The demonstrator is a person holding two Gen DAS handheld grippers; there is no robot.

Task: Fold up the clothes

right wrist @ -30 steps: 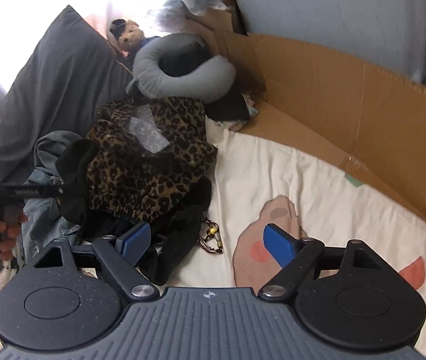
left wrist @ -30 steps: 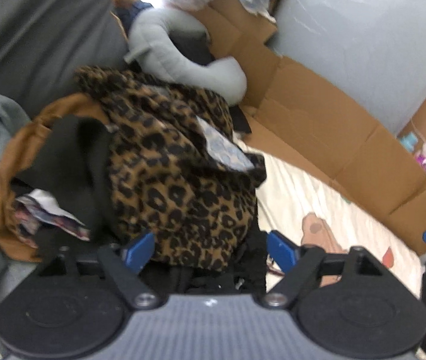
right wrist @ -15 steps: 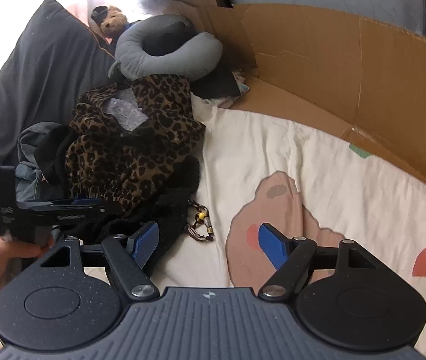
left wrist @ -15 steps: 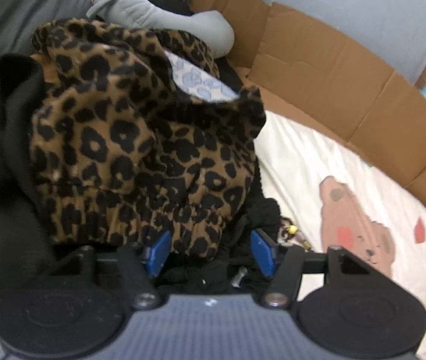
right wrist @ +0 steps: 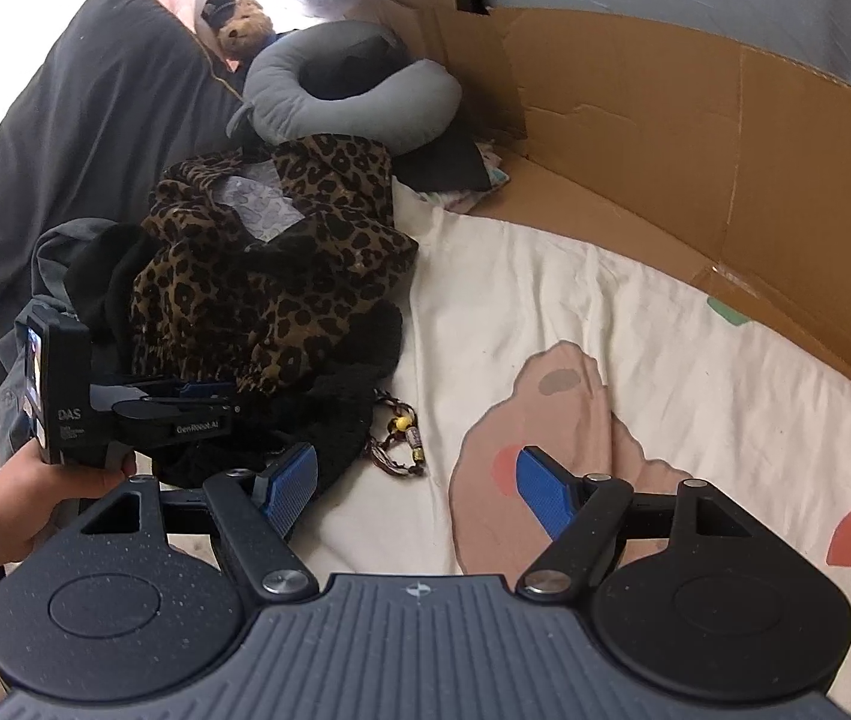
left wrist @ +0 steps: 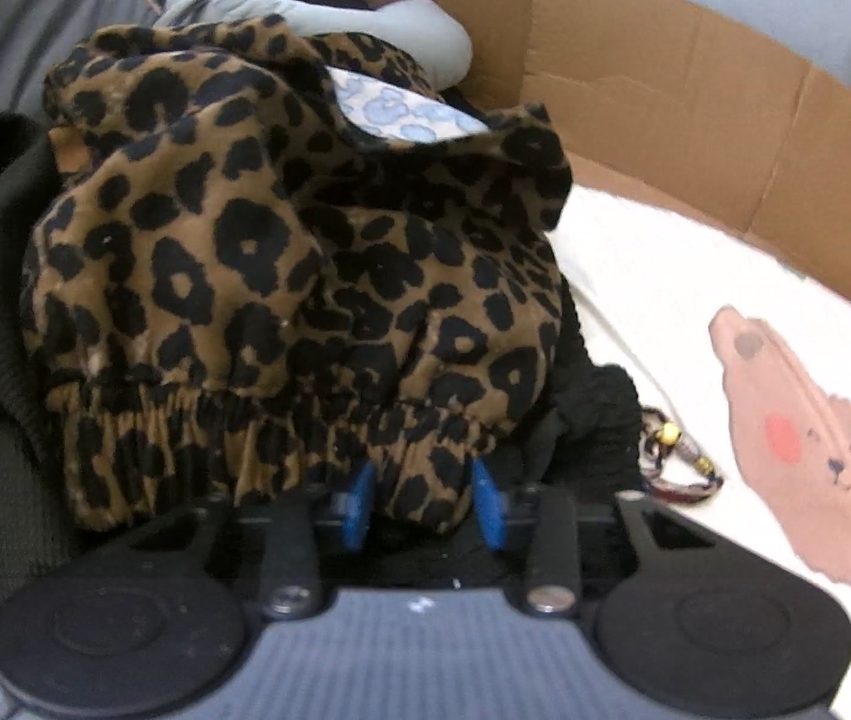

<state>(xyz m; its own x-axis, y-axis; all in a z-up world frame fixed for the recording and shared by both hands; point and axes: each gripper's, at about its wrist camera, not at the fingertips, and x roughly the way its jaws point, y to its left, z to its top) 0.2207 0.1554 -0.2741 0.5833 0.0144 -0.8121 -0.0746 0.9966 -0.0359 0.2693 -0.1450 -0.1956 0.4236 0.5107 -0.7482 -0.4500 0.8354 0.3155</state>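
A leopard-print garment (left wrist: pixel 305 276) lies crumpled on top of a clothes pile, with a black knit piece (left wrist: pixel 593 396) under it. My left gripper (left wrist: pixel 423 504) has its blue pads closed in on the gathered elastic hem, with fabric pinched between them. The right wrist view shows the same leopard garment (right wrist: pixel 281 300), and the left gripper (right wrist: pixel 209 396) held by a hand (right wrist: pixel 11 504) at the garment's lower edge. My right gripper (right wrist: pixel 416 462) is open over the cream sheet (right wrist: pixel 545 312), with nothing between its fingers.
A beaded cord (right wrist: pixel 401 438) lies on the sheet beside the black knit (right wrist: pixel 329 414). A grey neck pillow (right wrist: pixel 353 102), a teddy bear (right wrist: pixel 242 30) and a dark pillow (right wrist: pixel 83 108) sit behind the pile. Cardboard walls (right wrist: pixel 695 138) border the sheet's far side.
The left gripper moved in on the leopard garment's hem and its fingers narrowed from wide open onto the fabric. The right gripper shifted slightly and stayed open.
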